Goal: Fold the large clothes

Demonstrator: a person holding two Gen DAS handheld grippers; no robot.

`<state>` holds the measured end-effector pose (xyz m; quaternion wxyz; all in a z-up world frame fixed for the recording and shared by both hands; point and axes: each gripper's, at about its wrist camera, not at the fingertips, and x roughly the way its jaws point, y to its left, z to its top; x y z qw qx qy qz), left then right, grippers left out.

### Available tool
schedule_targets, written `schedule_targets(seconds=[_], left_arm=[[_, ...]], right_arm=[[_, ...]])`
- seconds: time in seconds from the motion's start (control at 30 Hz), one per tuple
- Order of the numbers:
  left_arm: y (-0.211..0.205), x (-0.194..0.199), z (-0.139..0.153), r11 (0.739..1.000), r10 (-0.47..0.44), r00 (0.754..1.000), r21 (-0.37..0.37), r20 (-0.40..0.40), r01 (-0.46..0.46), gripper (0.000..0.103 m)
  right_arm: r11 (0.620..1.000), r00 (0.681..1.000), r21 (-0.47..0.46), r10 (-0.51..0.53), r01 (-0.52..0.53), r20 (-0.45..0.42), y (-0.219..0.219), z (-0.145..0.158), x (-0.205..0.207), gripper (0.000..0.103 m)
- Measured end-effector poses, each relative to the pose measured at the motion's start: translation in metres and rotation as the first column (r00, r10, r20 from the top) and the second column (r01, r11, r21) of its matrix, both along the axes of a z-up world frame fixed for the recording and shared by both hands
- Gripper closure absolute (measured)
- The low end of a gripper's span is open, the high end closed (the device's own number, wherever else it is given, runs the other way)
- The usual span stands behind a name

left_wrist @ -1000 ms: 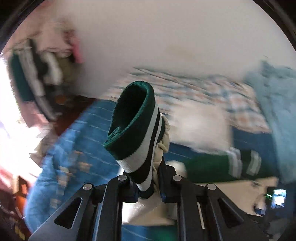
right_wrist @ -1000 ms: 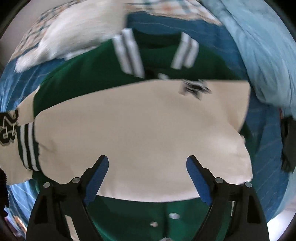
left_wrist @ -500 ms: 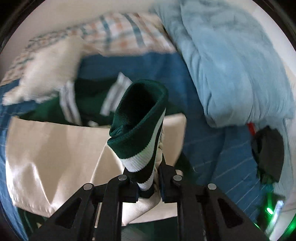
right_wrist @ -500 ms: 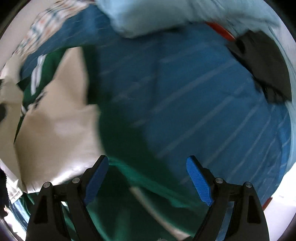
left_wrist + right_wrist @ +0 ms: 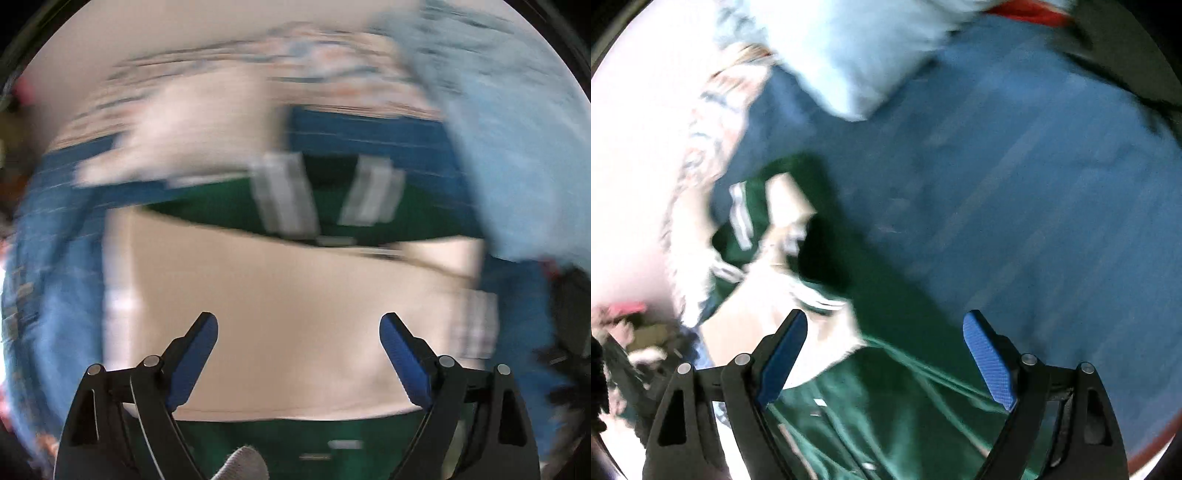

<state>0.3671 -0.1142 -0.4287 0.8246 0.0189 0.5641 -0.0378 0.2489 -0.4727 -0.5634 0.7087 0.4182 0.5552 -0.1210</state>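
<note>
Both jaws apart, empty; jacket (image 5: 295, 314) lies crosswise just ahead of left gripper (image 5: 299, 354), which sits squarer to it than right gripper (image 5: 884, 350).

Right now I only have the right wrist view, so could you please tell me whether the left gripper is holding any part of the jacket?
Observer: No, the left gripper is open, with nothing between its fingers.
Operator: Thank you. What lies in front of it?
Observer: The cream sleeve lies across the green jacket body.
Operator: And beyond the sleeve?
Observer: The striped collar, though it is blurred.
</note>
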Motion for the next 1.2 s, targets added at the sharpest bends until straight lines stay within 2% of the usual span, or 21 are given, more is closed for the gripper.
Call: schedule_targets(seconds=[0.03, 0.1, 0.17, 0.2, 0.23, 0.27, 0.4, 0.47, 0.5, 0.57, 0.6, 0.63, 0.73, 0.77, 0.83, 0.9, 0.93, 1.0, 1.07, 1.13, 1.2], left_arm=[[0.026, 0.004, -0.010, 0.995, 0.051, 0.999, 0.080, 0.007, -0.051, 0.014], [0.070, 0.012, -0.035, 0.961, 0.144, 0.989, 0.236, 0.017, -0.144, 0.014], [0.103, 0.023, -0.069, 0.931, 0.195, 0.981, 0.317, -0.013, -0.181, 0.007], [0.118, 0.029, -0.087, 0.928, 0.211, 0.977, 0.319, -0.025, -0.192, 0.003], [0.123, 0.033, -0.097, 0.917, 0.225, 0.974, 0.343, -0.020, -0.205, 0.003], [0.128, 0.038, -0.105, 0.906, 0.239, 0.971, 0.364, -0.024, -0.214, 0.002], [0.146, 0.045, -0.120, 0.929, 0.273, 0.959, 0.277, -0.070, -0.245, 0.000], [0.142, 0.038, -0.112, 0.929, 0.259, 0.964, 0.289, -0.060, -0.232, 0.000], [0.139, 0.033, -0.102, 0.929, 0.251, 0.967, 0.294, -0.050, -0.226, 0.000], [0.133, 0.015, -0.075, 0.931, 0.235, 0.972, 0.288, -0.009, -0.223, 0.000], [0.129, 0.003, -0.061, 0.930, 0.230, 0.973, 0.291, 0.015, -0.224, 0.000], [0.125, -0.010, -0.049, 0.923, 0.231, 0.972, 0.306, 0.040, -0.232, 0.000], [0.119, -0.048, -0.031, 0.906, 0.240, 0.968, 0.343, 0.071, -0.250, 0.000], [0.117, -0.059, -0.034, 0.902, 0.240, 0.968, 0.354, 0.067, -0.248, 0.000], [0.119, -0.075, -0.054, 0.892, 0.230, 0.973, 0.395, 0.028, -0.222, 0.000], [0.122, -0.077, -0.082, 0.885, 0.250, 0.967, 0.415, -0.042, -0.210, 0.000], [0.126, -0.075, -0.096, 0.886, 0.267, 0.961, 0.410, -0.069, -0.217, 0.000], [0.131, -0.069, -0.115, 0.871, 0.293, 0.952, 0.433, -0.085, -0.229, 0.000], [0.136, -0.060, -0.131, 0.864, 0.303, 0.948, 0.449, -0.099, -0.229, 0.000], [0.141, -0.051, -0.141, 0.861, 0.318, 0.942, 0.449, -0.106, -0.240, 0.000], [0.145, -0.043, -0.145, 0.861, 0.326, 0.938, 0.447, -0.115, -0.244, 0.000]], right_arm=[[0.999, 0.999, -0.006, 0.041, -0.041, 0.003, 0.008, -0.004, 0.016, 0.015], [0.994, 0.994, 0.006, 0.107, -0.107, -0.013, 0.022, -0.020, 0.048, 0.015], [0.984, 0.984, 0.034, 0.174, -0.173, -0.029, 0.034, -0.040, 0.078, 0.017], [0.981, 0.981, 0.031, 0.193, -0.192, -0.027, 0.040, -0.047, 0.087, 0.036], [0.969, 0.968, 0.008, 0.248, -0.248, -0.035, 0.051, -0.053, 0.100, 0.080], [0.960, 0.960, -0.010, 0.279, -0.279, -0.039, 0.058, -0.059, 0.109, 0.100], [0.956, 0.955, -0.113, 0.250, -0.270, -0.161, 0.049, -0.081, 0.125, 0.098], [0.961, 0.953, -0.112, 0.228, -0.254, -0.202, 0.039, -0.071, 0.121, 0.094], [0.961, 0.956, -0.107, 0.233, -0.255, -0.178, 0.035, -0.059, 0.116, 0.091], [0.939, 0.948, -0.169, 0.275, -0.301, -0.161, 0.038, -0.030, 0.096, 0.070], [0.917, 0.936, -0.210, 0.305, -0.339, -0.178, 0.044, -0.021, 0.086, 0.053], [0.891, 0.917, -0.235, 0.345, -0.387, -0.202, 0.053, -0.016, 0.078, 0.045], [0.789, 0.805, -0.214, 0.503, -0.576, -0.314, 0.089, -0.034, 0.058, 0.045], [0.731, 0.749, -0.216, 0.556, -0.647, -0.360, 0.107, -0.049, 0.057, 0.045], [0.658, 0.676, -0.207, 0.620, -0.724, -0.398, 0.127, -0.072, 0.057, 0.045], [0.654, 0.695, -0.262, 0.587, -0.710, -0.416, 0.129, -0.086, 0.064, 0.052], [0.699, 0.743, -0.280, 0.543, -0.658, -0.391, 0.119, -0.088, 0.069, 0.068], [0.857, 0.871, -0.216, 0.407, -0.469, -0.277, 0.081, -0.086, 0.069, 0.068], [0.936, 0.939, -0.193, 0.246, -0.295, -0.241, 0.043, -0.091, 0.058, 0.068], [0.977, 0.966, -0.150, 0.116, -0.153, -0.232, 0.011, -0.107, 0.042, 0.068], [1.000, 0.980, 0.001, -0.012, 0.012, -0.198, -0.015, -0.131, 0.026, 0.069]])
